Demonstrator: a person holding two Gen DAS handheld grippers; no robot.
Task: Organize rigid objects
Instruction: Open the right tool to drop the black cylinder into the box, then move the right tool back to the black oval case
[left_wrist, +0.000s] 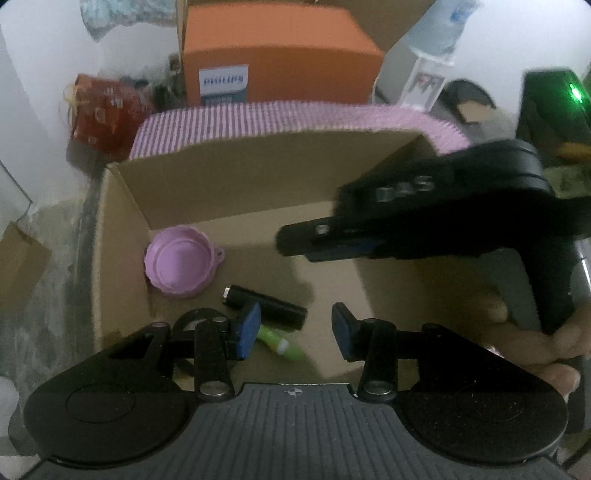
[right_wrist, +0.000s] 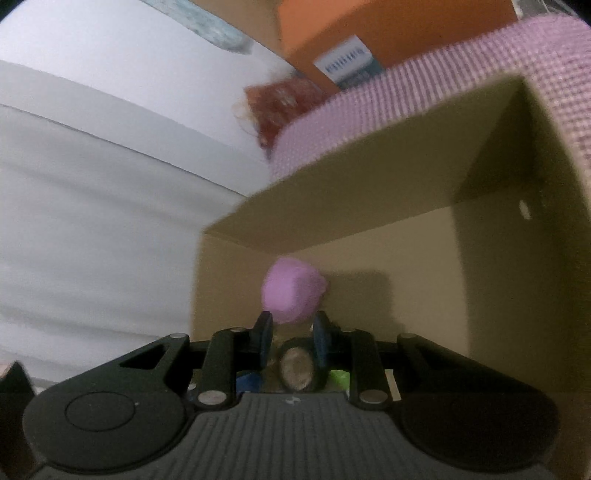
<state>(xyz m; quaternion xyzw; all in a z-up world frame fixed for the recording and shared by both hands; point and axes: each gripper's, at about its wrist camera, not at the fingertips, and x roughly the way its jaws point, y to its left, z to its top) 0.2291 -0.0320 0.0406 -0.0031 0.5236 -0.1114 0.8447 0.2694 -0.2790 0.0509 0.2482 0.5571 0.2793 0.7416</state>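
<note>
An open cardboard box (left_wrist: 236, 173) lies below both grippers. On its floor rest a pink round lid (left_wrist: 180, 266), a black cylinder (left_wrist: 264, 308) and a small green piece (left_wrist: 282, 343). My left gripper (left_wrist: 295, 328) hangs over the box's near side, blue pads apart, nothing between them. My right gripper (left_wrist: 295, 245) reaches in from the right, held by a hand (left_wrist: 546, 347). In the right wrist view, the right gripper (right_wrist: 292, 330) shows a narrow gap holding nothing. Beyond it are the pink lid (right_wrist: 291, 291), the cylinder's round end (right_wrist: 297, 369), and the box wall (right_wrist: 369, 206).
A pink ribbed mat (left_wrist: 295, 118) lies behind the box's far wall. Beyond it stand an orange carton (left_wrist: 280, 55) and a red bag (left_wrist: 103, 114). A water bottle (left_wrist: 439, 33) on a white stand is at the back right. A white wall (right_wrist: 110, 184) runs along the left.
</note>
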